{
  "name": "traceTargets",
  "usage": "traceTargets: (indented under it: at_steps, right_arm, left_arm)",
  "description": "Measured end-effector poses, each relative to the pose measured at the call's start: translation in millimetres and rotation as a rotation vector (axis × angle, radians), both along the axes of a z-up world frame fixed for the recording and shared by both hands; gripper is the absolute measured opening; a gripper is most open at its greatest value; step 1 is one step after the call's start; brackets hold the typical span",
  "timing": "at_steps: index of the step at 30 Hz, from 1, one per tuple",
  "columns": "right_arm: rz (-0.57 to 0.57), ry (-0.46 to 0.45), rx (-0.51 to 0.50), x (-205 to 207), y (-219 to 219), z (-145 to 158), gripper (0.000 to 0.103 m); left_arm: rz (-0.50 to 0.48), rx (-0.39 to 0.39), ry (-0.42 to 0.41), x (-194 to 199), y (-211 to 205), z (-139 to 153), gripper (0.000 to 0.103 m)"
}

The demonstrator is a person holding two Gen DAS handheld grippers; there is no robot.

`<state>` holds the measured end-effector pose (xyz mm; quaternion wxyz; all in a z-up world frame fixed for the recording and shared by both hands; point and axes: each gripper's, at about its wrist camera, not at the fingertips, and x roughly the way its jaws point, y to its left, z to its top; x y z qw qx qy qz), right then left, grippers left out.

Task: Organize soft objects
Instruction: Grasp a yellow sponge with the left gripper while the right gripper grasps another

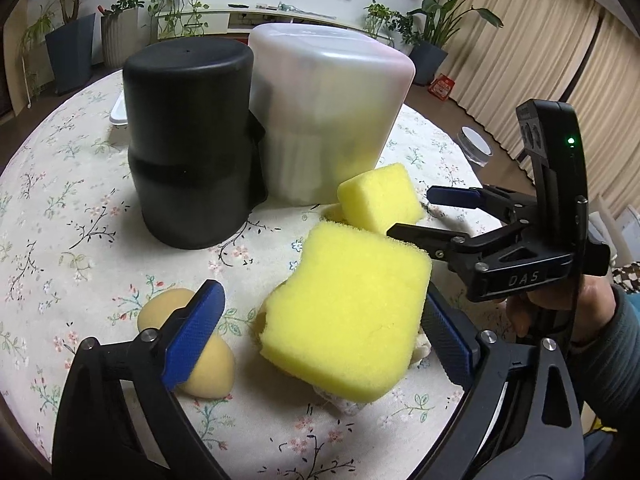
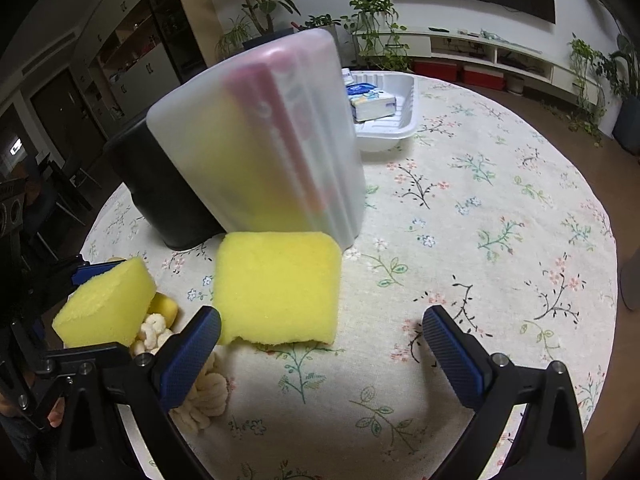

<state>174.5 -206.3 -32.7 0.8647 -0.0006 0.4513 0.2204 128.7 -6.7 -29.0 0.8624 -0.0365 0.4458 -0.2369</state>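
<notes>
From your left wrist, the left gripper (image 1: 320, 332) has its fingers spread wide with the large yellow sponge (image 1: 344, 316) between them, not visibly pinched. A tan sponge (image 1: 208, 368) lies under the left finger, a second yellow sponge (image 1: 380, 196) sits beyond the fingertips, near the black bin (image 1: 192, 144) and translucent bin (image 1: 328, 120).

From your right wrist, the right gripper (image 2: 320, 352) stands apart on nothing; that second sponge (image 2: 276, 288) lies just ahead of its left finger on the table (image 2: 480, 240). Every sponge still looks unsorted, so organizing has barely started.
</notes>
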Motion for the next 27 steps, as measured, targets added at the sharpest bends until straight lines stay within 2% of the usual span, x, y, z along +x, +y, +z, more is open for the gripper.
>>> traceTargets:
  at_steps: [2, 3, 4, 11, 19, 22, 27]
  right_arm:
    - [0.012, -0.006, -0.01, 0.0, 3.5, -0.5, 0.103]
    - [0.017, -0.007, -0.013, 0.5, 5.6, -1.0, 0.103]
    - [0.02, -0.007, -0.015, 1.0, 7.2, -1.3, 0.103]
    - [0.035, -0.016, -0.021, 5.6, 18.6, -2.9, 0.103]
    - [0.045, -0.025, -0.076, 7.9, 32.4, -9.7, 0.103]
    - [0.041, -0.026, -0.124, 9.0, 39.4, -14.5, 0.103]
    - [0.021, -0.041, -0.16, 10.4, 41.6, -15.4, 0.1]
  left_arm:
    - [0.001, -0.019, 0.003, -0.7, 2.6, 0.9, 0.079]
    - [0.004, -0.037, 0.012, -0.1, 4.4, 0.4, 0.061]
    - [0.012, -0.044, 0.016, 0.0, 5.6, -0.4, 0.053]
    - [0.038, -0.084, 0.013, -5.3, 14.5, -1.2, 0.052]
    - [0.08, -0.141, -0.02, -18.1, 24.9, 3.8, 0.05]
    - [0.101, -0.165, -0.036, -26.0, 30.7, 6.9, 0.05]
    - [0.155, -0.207, -0.051, -40.7, 48.4, 9.7, 0.05]
